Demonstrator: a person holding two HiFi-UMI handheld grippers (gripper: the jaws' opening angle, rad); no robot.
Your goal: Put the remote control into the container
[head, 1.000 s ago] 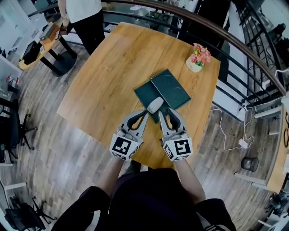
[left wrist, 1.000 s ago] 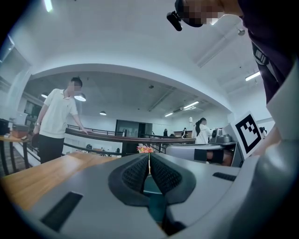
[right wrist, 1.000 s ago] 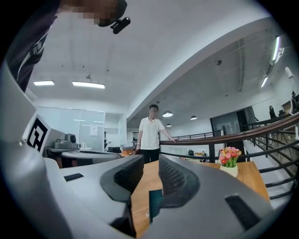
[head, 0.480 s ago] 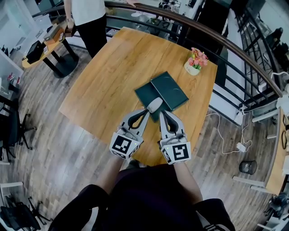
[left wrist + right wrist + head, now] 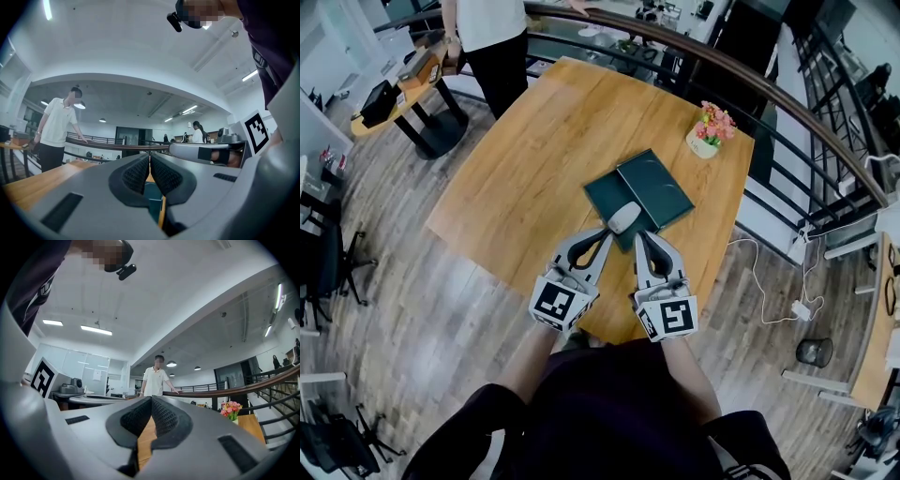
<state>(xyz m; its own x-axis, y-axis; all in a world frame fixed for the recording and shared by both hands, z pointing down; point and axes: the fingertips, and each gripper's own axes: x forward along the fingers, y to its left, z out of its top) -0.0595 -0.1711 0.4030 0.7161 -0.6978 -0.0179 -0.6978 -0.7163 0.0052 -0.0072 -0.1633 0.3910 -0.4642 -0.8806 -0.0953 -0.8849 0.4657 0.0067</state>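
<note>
Head view: a wooden table (image 5: 534, 159) is ringed by plank floor (image 5: 412, 281) and a curved railing (image 5: 787, 101).
Remote control (image 5: 623, 217): laid on the dark green container (image 5: 656, 187), by the gripper tips.
Left gripper (image 5: 604, 233): closed, nothing held.
Right gripper (image 5: 642, 237): closed, nothing held.
Flower pot (image 5: 709, 131): at the far corner.

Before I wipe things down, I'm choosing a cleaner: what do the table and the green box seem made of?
Table: wood or wood veneer, warm brown, grain streaks showing, low sheen.
Green box: likely covered card or plastic, dark green, matte, thin crisp edges; the look leaves it open.
</note>
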